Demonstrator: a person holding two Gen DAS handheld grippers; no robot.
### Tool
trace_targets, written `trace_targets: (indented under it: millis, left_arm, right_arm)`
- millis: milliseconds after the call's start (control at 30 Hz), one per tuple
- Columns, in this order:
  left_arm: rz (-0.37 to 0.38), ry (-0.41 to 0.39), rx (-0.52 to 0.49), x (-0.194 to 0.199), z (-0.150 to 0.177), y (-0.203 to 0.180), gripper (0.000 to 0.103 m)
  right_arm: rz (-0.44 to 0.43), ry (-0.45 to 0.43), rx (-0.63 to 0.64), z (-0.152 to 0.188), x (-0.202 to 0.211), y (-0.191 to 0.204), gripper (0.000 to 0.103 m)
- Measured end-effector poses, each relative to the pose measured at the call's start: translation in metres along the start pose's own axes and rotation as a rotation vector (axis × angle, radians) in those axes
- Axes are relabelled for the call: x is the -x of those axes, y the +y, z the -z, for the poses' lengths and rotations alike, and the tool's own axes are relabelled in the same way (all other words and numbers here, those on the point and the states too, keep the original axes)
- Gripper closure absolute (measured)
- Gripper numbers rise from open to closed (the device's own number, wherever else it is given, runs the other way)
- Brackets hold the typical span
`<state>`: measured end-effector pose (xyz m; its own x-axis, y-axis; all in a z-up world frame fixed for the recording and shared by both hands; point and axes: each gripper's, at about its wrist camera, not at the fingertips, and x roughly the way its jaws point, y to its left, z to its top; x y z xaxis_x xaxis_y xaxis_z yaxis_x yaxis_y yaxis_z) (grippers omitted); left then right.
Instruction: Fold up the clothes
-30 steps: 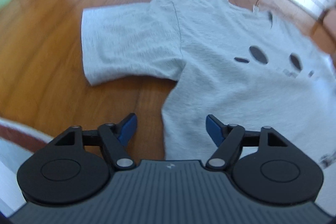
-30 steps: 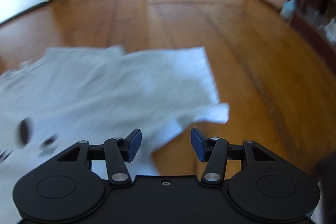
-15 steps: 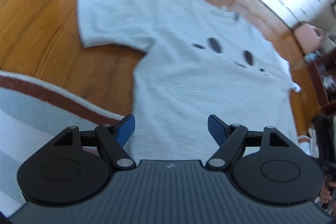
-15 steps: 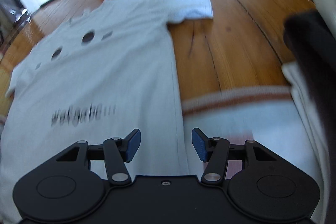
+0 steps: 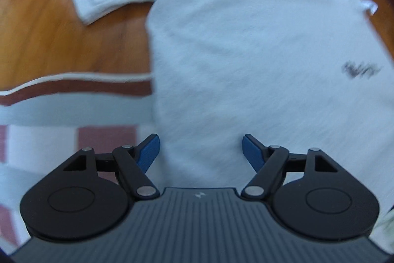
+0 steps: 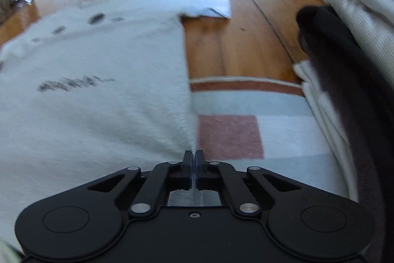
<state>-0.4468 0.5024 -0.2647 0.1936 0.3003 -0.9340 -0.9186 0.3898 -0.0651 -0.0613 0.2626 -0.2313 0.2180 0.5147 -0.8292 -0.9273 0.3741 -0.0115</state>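
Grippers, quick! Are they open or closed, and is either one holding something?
Left gripper: open, holding nothing, above the T-shirt.
Right gripper: closed, pinching the T-shirt's side edge near the hem.

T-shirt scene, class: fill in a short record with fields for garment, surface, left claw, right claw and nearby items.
garment: pale grey T-shirt, spread flat, print up
surface: wooden floor, hem end on a striped rug
left claw: open above the hem end, holding nothing
right claw: shut on the shirt's side edge near the hem
nearby items: folded white and dark fabric to the right
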Motion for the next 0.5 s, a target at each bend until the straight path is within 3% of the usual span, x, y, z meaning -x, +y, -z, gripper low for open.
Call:
trace_targets:
  millis: [100, 167, 200, 233, 267, 333, 367, 400, 500]
  left_arm:
    - [0.015, 0.037, -0.016, 0.004, 0.014, 0.000, 0.026]
    - [0.047, 0.062, -0.044, 0.008, 0.025, -0.004, 0.024]
    - [0.052, 0.075, -0.074, 0.010, 0.032, -0.008, 0.023]
    - [0.045, 0.086, -0.118, 0.012, 0.038, -0.013, 0.023]
    - [0.037, 0.097, -0.162, 0.013, 0.045, -0.018, 0.022]
    - [0.024, 0.122, -0.231, 0.017, 0.057, -0.022, 0.020]
    - [0.022, 0.143, -0.216, 0.018, 0.057, -0.018, 0.024]
    - [0.009, 0.145, -0.192, 0.021, 0.055, -0.012, 0.034]
    - [-0.016, 0.141, -0.139, 0.027, 0.050, 0.007, 0.037]
  right_arm:
    - [-0.013, 0.024, -0.067, 0.001, 0.007, -0.006, 0.096]
    - [-0.044, 0.062, -0.065, 0.003, 0.017, -0.008, 0.084]
    - [-0.084, 0.070, -0.082, 0.008, 0.025, -0.011, 0.068]
    - [-0.157, 0.068, -0.117, 0.014, 0.032, -0.017, 0.043]
    - [-0.221, 0.079, -0.148, 0.020, 0.036, -0.023, 0.034]
    - [-0.253, 0.128, -0.160, 0.034, 0.038, -0.027, 0.036]
    - [-0.221, 0.139, -0.136, 0.040, 0.040, -0.025, 0.037]
    - [-0.210, 0.128, -0.113, 0.047, 0.042, -0.025, 0.049]
    - [-0.191, 0.110, -0.060, 0.065, 0.049, -0.024, 0.095]
